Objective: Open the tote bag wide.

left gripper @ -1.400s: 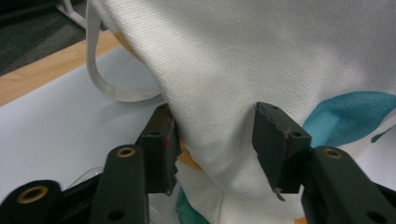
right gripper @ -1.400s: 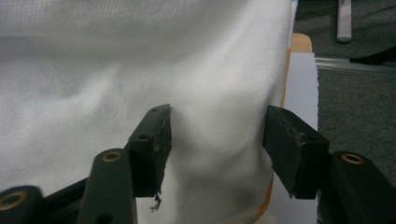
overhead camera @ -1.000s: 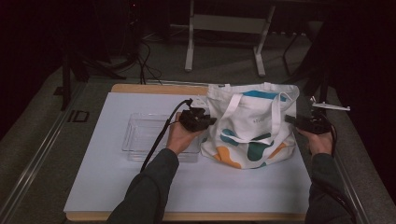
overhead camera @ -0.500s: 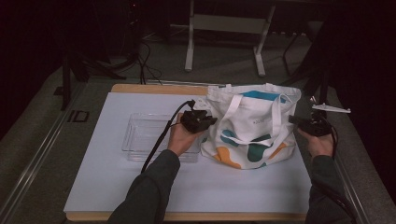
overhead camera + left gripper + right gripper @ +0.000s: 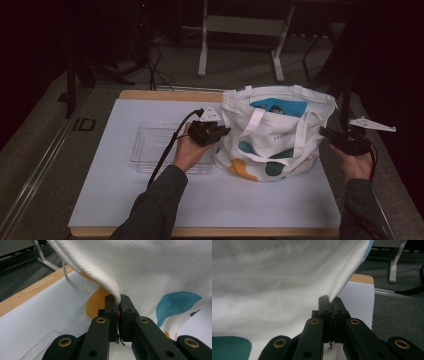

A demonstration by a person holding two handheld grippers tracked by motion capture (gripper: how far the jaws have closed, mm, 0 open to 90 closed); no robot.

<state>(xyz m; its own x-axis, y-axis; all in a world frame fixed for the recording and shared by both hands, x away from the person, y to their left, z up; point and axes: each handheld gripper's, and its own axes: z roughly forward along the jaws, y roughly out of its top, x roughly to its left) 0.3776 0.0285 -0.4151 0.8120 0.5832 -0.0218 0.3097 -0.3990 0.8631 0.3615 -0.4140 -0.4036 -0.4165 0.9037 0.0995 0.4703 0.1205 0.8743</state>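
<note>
Tote bag [image 5: 277,135]: upright near table's [image 5: 115,200] far right corner, stretched between left gripper [image 5: 223,133] and right gripper [image 5: 325,134], each clamped on a side edge (blue item inside). Clear tray [image 5: 150,145]: just left.

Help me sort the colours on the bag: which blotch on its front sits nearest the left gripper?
The orange blotch at the bag's lower left corner, below the left gripper; the teal blotches lie further right.
</note>
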